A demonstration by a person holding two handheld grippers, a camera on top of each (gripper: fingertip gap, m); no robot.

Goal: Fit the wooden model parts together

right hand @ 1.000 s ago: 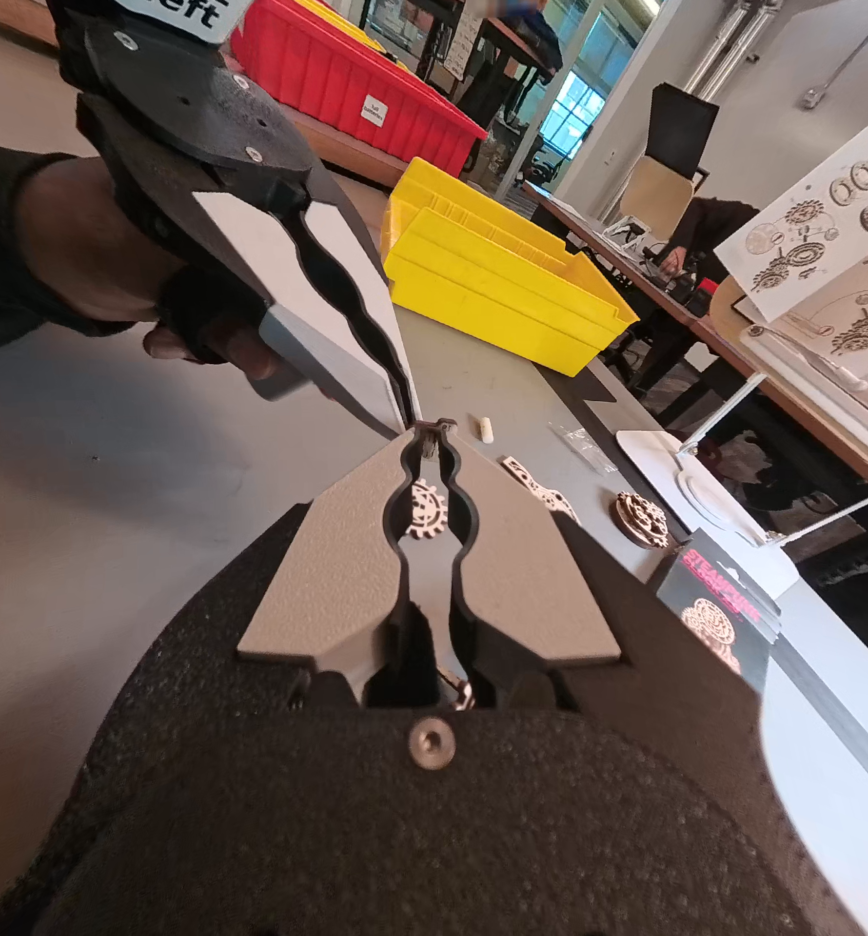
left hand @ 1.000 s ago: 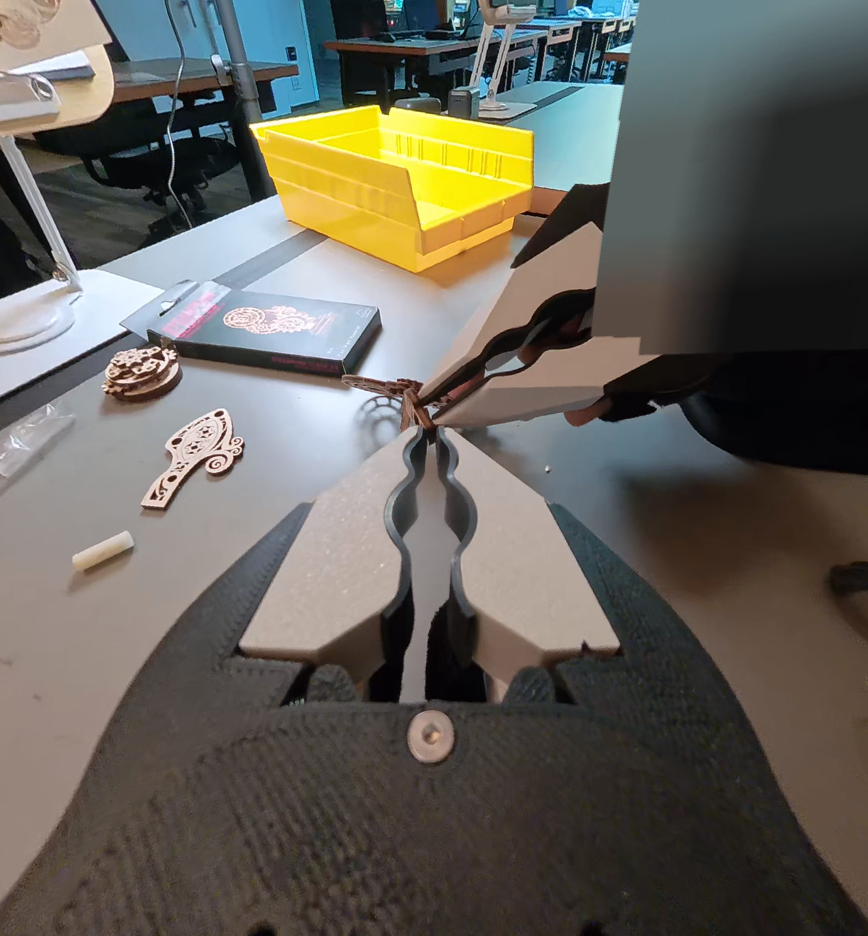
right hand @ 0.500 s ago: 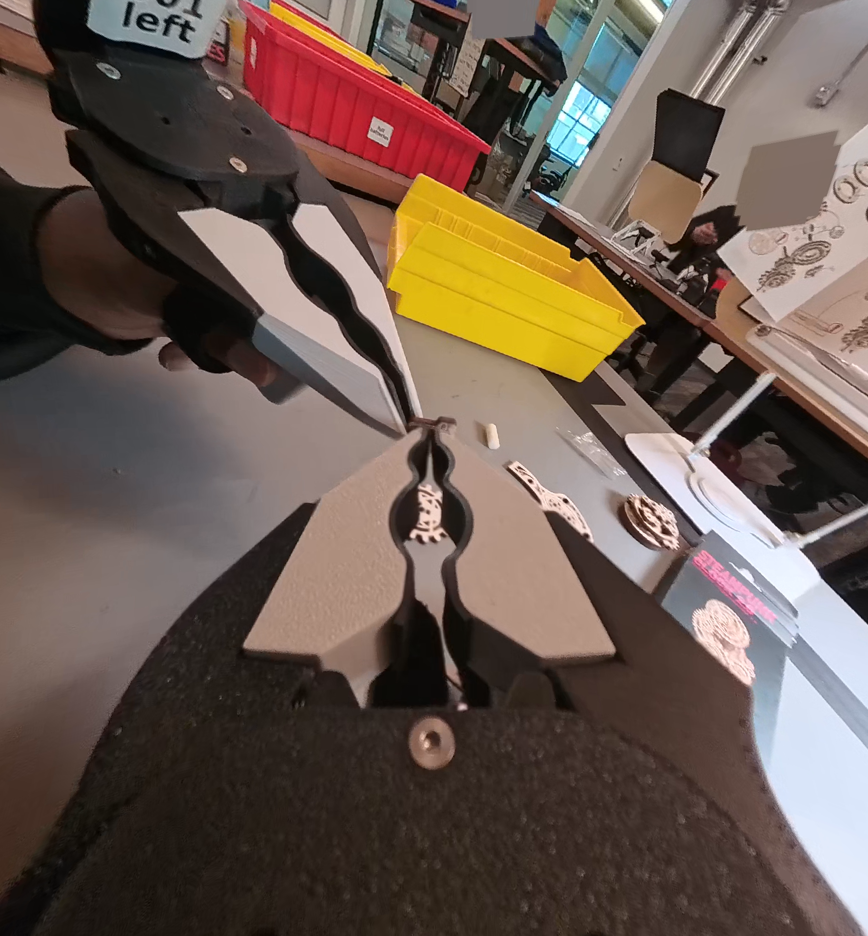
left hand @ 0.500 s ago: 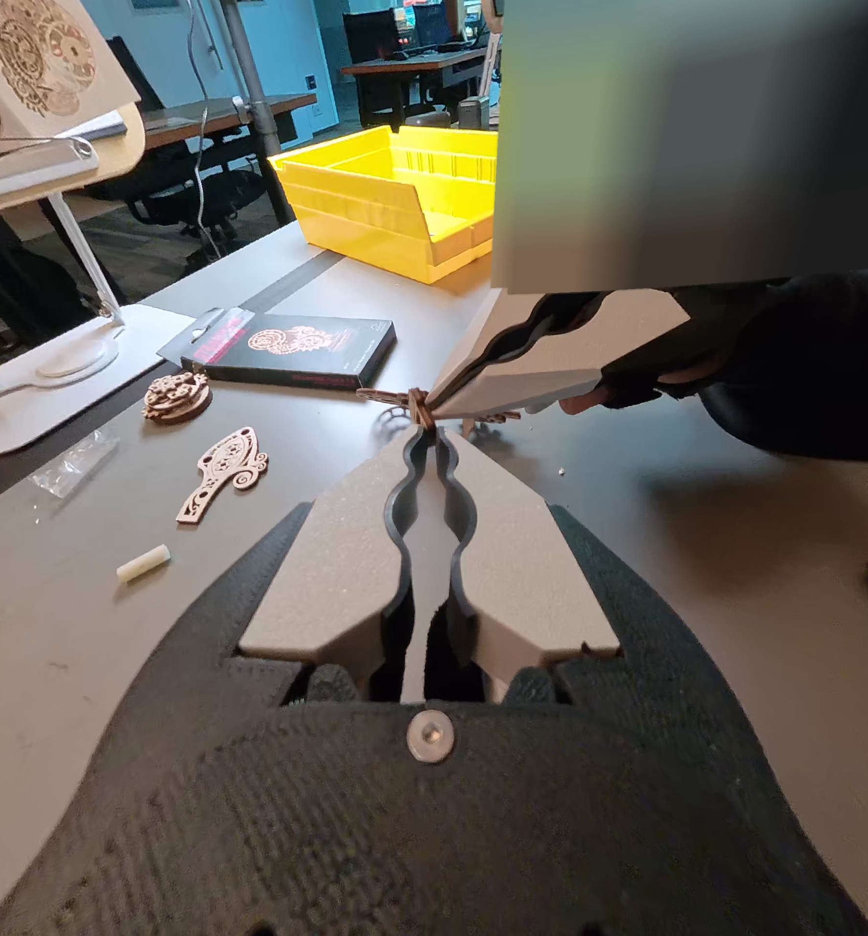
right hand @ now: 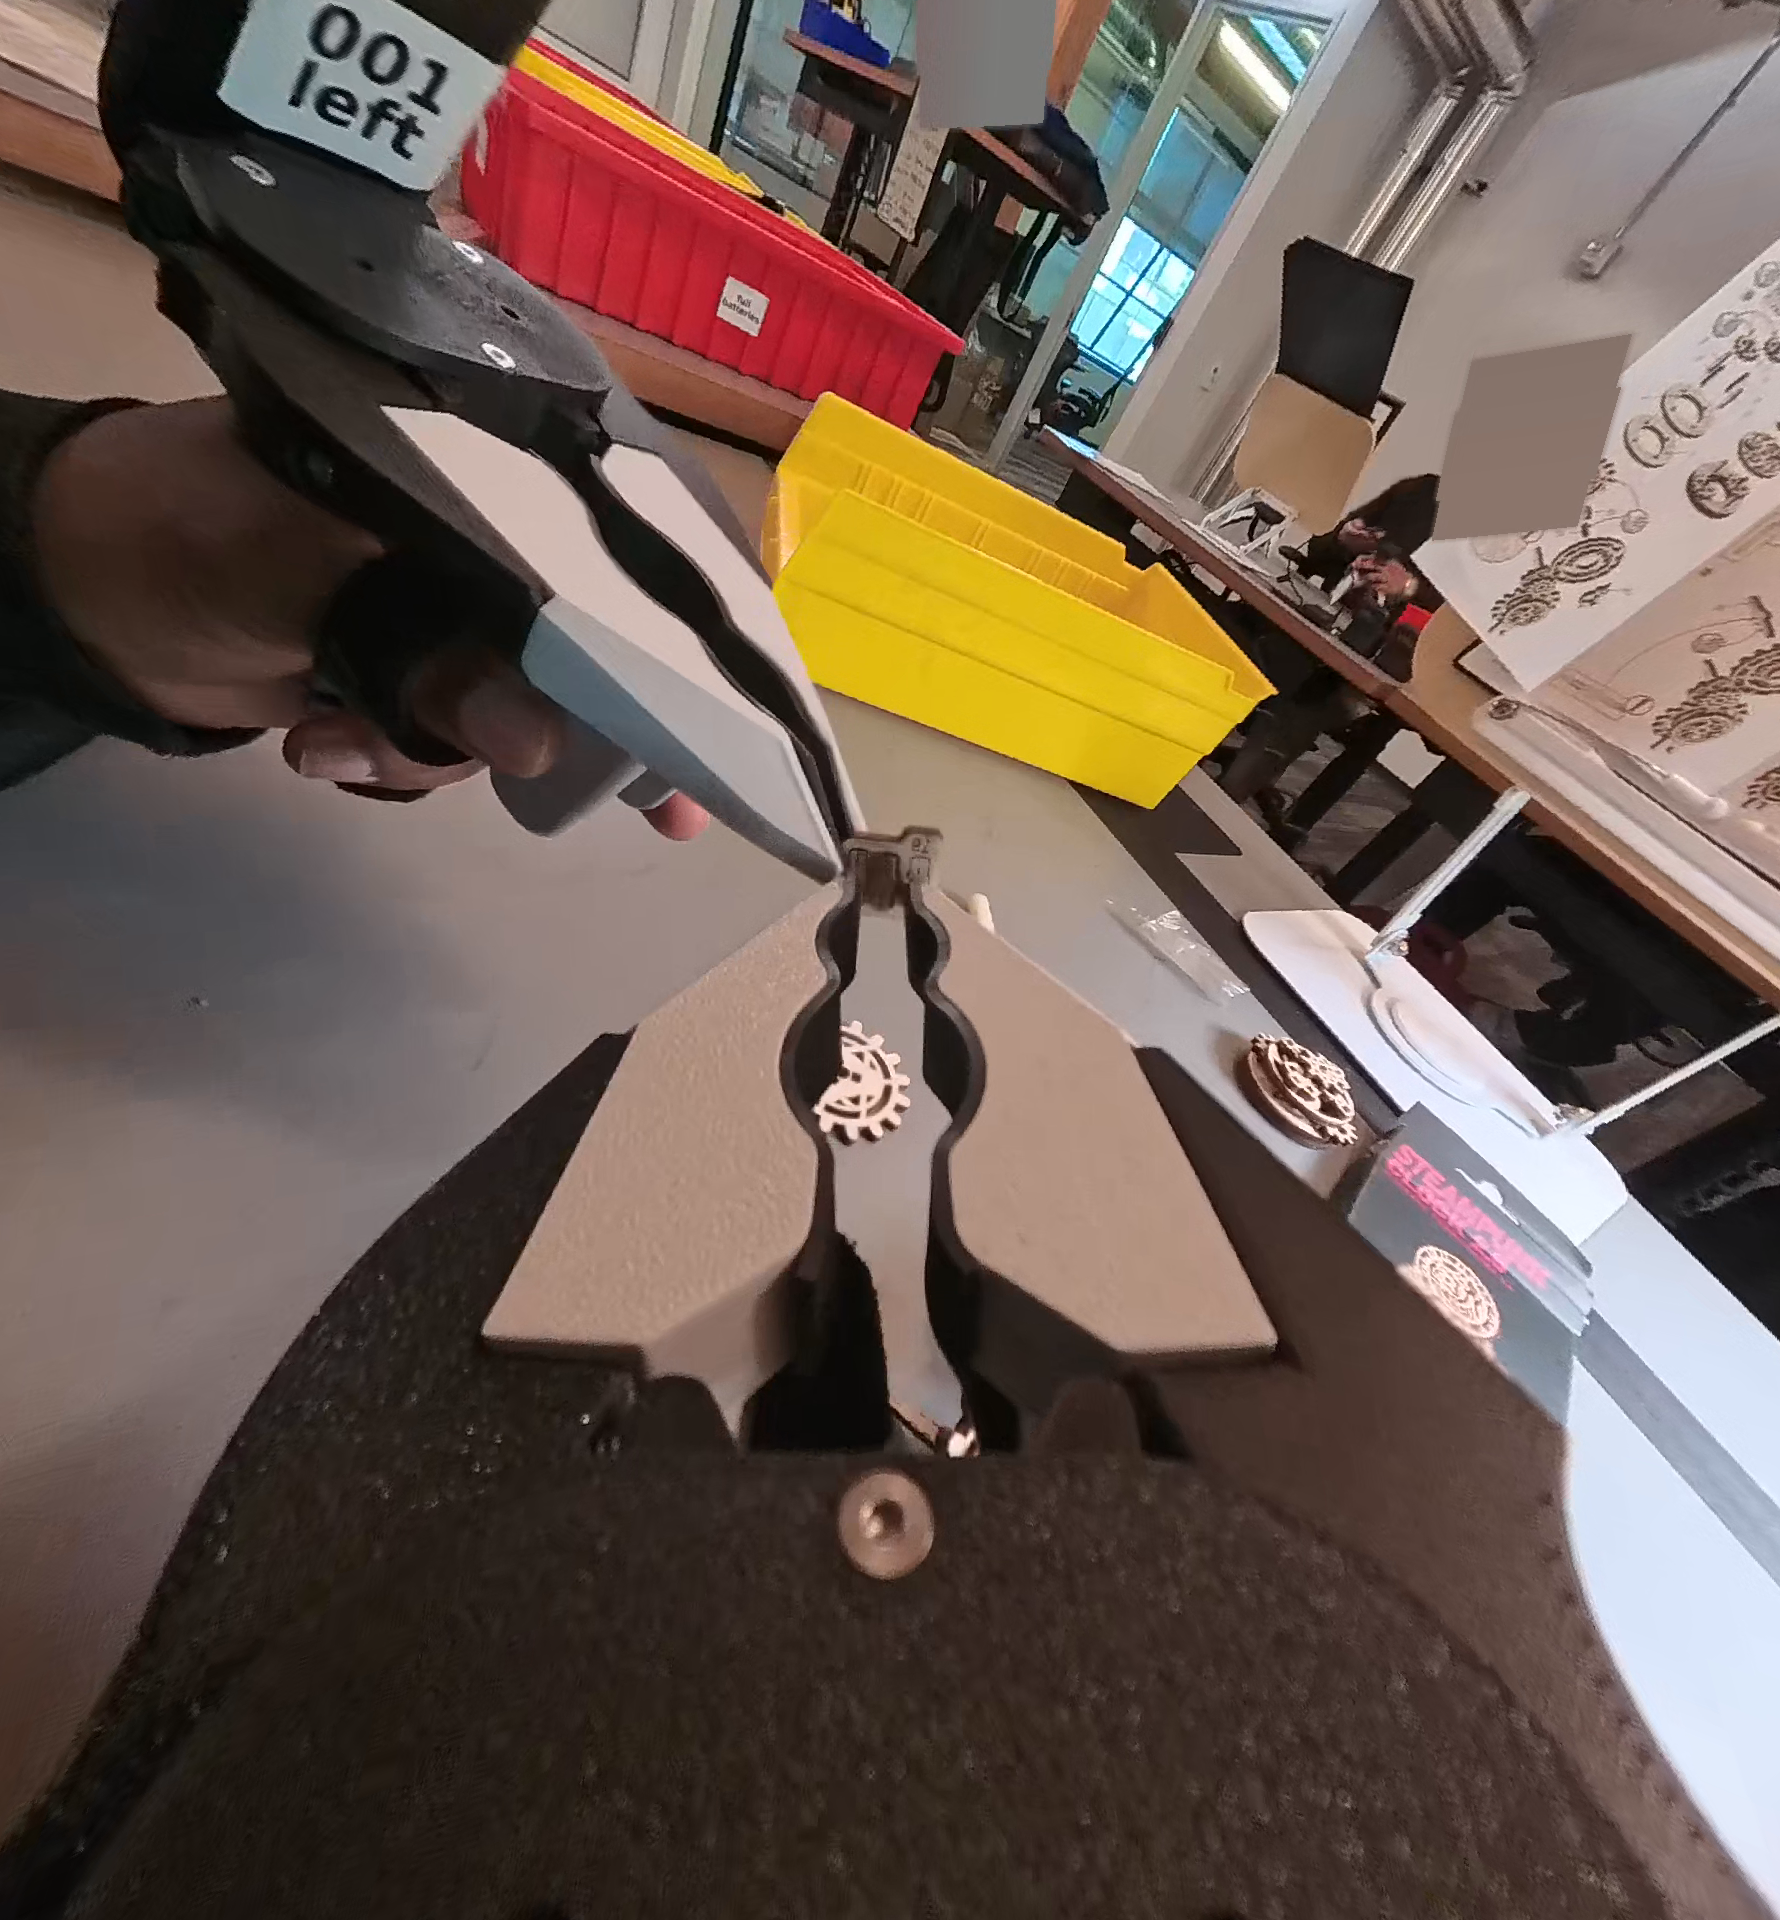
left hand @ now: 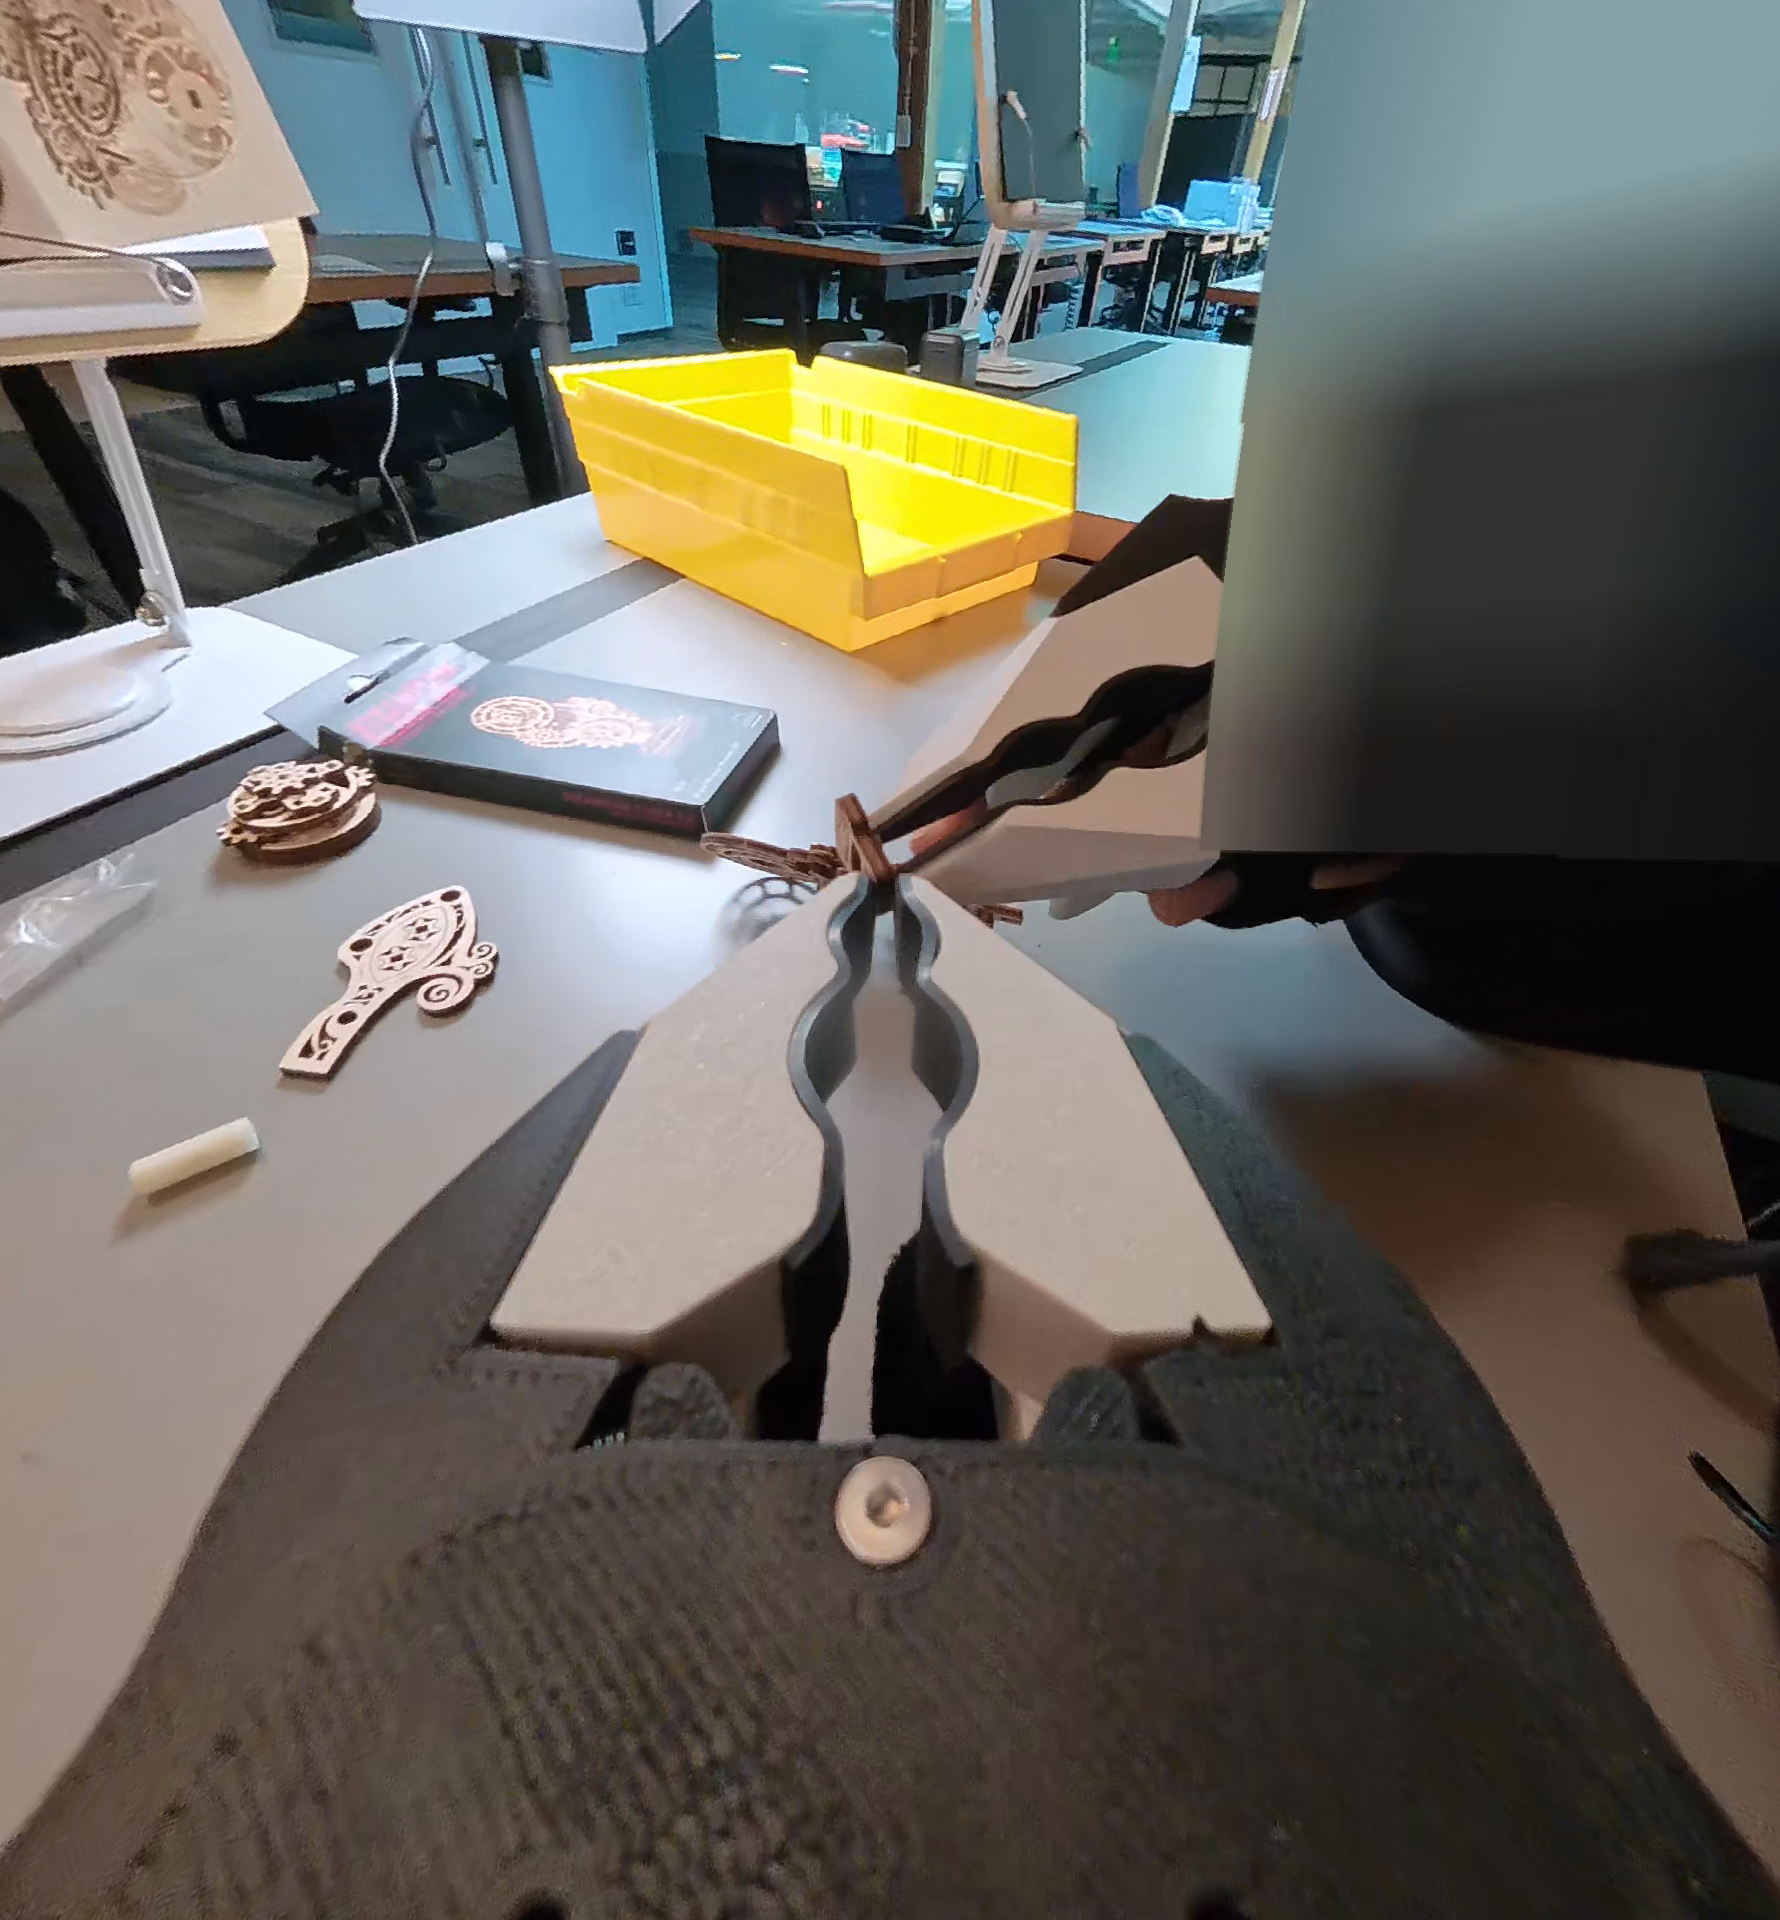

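Grey bench [left hand: 1281, 1195] in an open workshop, rows of desks behind. Just above it, you held the small dark wooden part [left hand: 853, 829] where the two tools met. A flat gear cluster [left hand: 766, 854] reached out from it to the left, clear of the bench and casting a shadow below.

Half a second before, that part sat low and half hidden among the tips. Now it stood upright and proud of them, so the joint looked partly worked but, by my reading, not yet pressed home.

The right gripper [right hand: 881, 896] had its jaws clamped on the part, and a pale gear [right hand: 862, 1083] showed through the gap behind the tips. The left gripper [left hand: 881, 891] had its jaws drawn together, tips against the part's edge. Whether they pinched it or only pushed, I could not tell.

Farther out on the bench lay a flat ornamented wooden piece [left hand: 392, 977], a white peg [left hand: 193, 1155], a built gear disc [left hand: 299, 808] and a black box [left hand: 564, 748]. A yellow bin [left hand: 824, 488] stood beyond them.
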